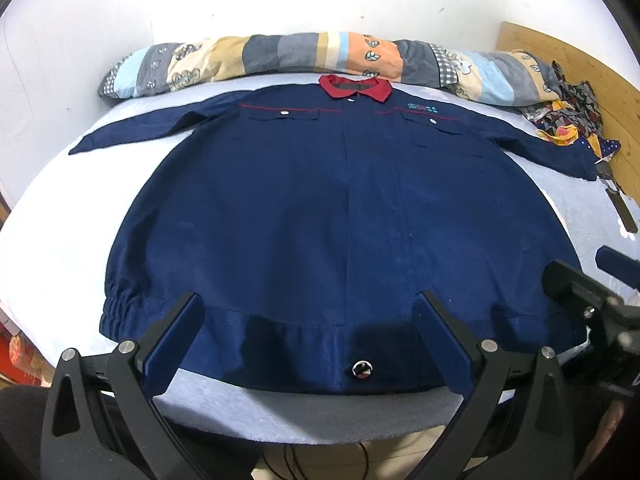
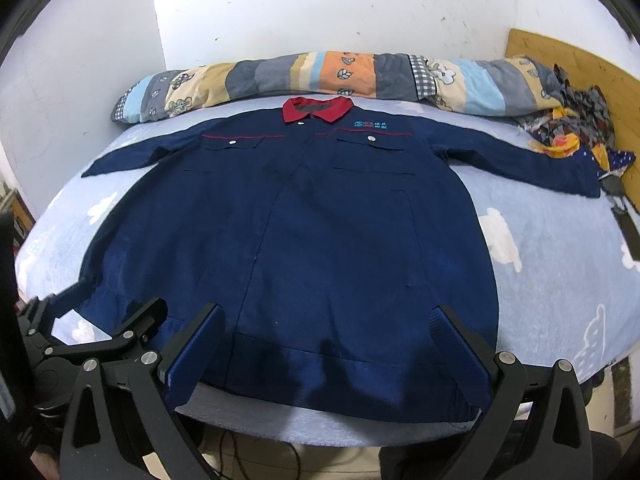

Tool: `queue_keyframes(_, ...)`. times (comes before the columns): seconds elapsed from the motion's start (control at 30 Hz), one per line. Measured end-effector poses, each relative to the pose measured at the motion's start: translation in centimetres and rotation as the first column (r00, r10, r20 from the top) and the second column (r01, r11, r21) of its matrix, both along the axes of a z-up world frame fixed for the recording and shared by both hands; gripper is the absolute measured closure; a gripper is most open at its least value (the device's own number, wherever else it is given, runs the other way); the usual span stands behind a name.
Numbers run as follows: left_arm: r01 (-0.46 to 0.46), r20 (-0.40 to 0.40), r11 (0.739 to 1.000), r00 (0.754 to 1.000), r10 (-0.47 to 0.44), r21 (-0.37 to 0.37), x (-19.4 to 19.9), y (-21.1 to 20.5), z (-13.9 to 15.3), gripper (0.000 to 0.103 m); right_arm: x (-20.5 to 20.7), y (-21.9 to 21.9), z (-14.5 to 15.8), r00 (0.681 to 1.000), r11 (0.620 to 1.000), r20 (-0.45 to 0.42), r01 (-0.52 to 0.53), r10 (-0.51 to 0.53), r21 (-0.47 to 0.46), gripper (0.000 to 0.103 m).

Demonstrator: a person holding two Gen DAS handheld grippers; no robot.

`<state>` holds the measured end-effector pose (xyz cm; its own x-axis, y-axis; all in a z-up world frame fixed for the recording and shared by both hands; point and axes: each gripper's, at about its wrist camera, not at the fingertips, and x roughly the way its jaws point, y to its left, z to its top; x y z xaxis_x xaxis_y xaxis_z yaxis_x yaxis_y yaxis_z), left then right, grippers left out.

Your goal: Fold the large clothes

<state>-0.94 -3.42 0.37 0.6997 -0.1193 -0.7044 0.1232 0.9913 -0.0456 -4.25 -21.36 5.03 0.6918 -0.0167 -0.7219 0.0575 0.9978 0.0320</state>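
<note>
The navy jacket (image 1: 344, 208) lies flat just ahead of both spread, empty grippers, left (image 1: 310, 304) and right (image 2: 330, 316).

Home bedroom, bed (image 2: 552, 264) in cloud-print sheet, rolled patchwork quilt (image 2: 320, 74), wooden headboard (image 2: 568, 60)

A large navy-blue work jacket (image 1: 344, 216) (image 2: 304, 248) lies spread flat and front-up, closed down the middle, with its hem at the near edge and its red collar (image 1: 355, 86) (image 2: 317, 109) at the far end. Both long sleeves (image 1: 132, 130) (image 2: 520, 164) stretch out sideways from the shoulders, and thin red piping runs across the chest above two flapped pockets (image 1: 285, 114) (image 2: 370, 142) with pale snaps. The hem band is gathered with elastic at its corner and carries a metal snap (image 1: 361, 369) at the centre.
</note>
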Motion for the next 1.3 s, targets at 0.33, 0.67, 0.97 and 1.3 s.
queue_keyframes(0.33,0.035,0.051,0.998,0.998,-0.038,0.049,7.5,-2.6,1.8,0.000,1.8,-12.5,4.7,0.984,0.946,0.021,0.167,-0.179,0.277,0.001)
queue_keyframes(0.67,0.047,0.076,0.998,0.996,-0.050,0.042,13.6,-4.6,3.4,0.000,4.4,-36.0,6.9,0.851,0.720,-0.062,0.479,-0.522,0.502,0.000)
queue_keyframes(0.97,0.056,0.051,0.998,0.997,-0.056,-0.008,15.7,-4.6,4.2,0.000,10.2,-48.8,5.2,0.754,0.593,-0.124,0.596,-0.645,0.541,0.000)
queue_keyframes(1.3,0.073,0.014,0.997,0.997,-0.074,0.025,16.0,-5.2,3.3,0.000,16.3,-55.0,-0.5,0.805,0.612,-0.132,0.535,-0.579,0.583,0.058)
